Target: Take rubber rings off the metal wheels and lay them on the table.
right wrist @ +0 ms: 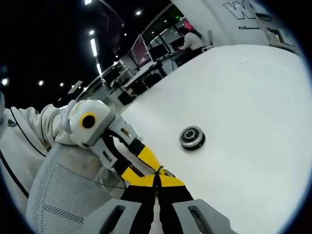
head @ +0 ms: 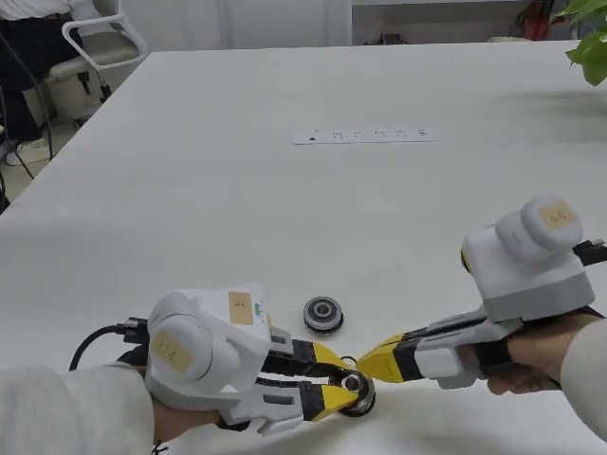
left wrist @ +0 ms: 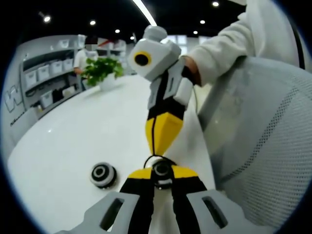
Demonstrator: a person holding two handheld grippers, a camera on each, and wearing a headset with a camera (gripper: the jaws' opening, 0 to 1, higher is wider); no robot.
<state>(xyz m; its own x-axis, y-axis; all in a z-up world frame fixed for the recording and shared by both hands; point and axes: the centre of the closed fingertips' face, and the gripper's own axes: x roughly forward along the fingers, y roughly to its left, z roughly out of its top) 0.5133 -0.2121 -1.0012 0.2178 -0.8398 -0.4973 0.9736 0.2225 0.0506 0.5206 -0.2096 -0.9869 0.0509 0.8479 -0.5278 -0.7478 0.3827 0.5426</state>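
Observation:
Near the table's front edge, my left gripper (head: 346,384) is shut on a small metal wheel (head: 358,390); the left gripper view shows that wheel (left wrist: 162,170) held between the yellow jaws. My right gripper (head: 364,363) comes in from the right and is shut, its tips pinching a thin black rubber ring (head: 349,360) at the wheel's top. The ring (left wrist: 146,160) loops up beside the right gripper's tips. In the right gripper view the jaws (right wrist: 157,178) are pressed together on the ring (right wrist: 159,169). A second wheel (head: 323,314) with its black ring lies flat on the table just beyond.
A flush socket strip (head: 368,136) sits in the white table's (head: 237,190) middle. An office chair (head: 100,43) stands at the far left corner and a plant (head: 590,43) at the far right. A mesh chair (left wrist: 263,136) is close behind the front edge.

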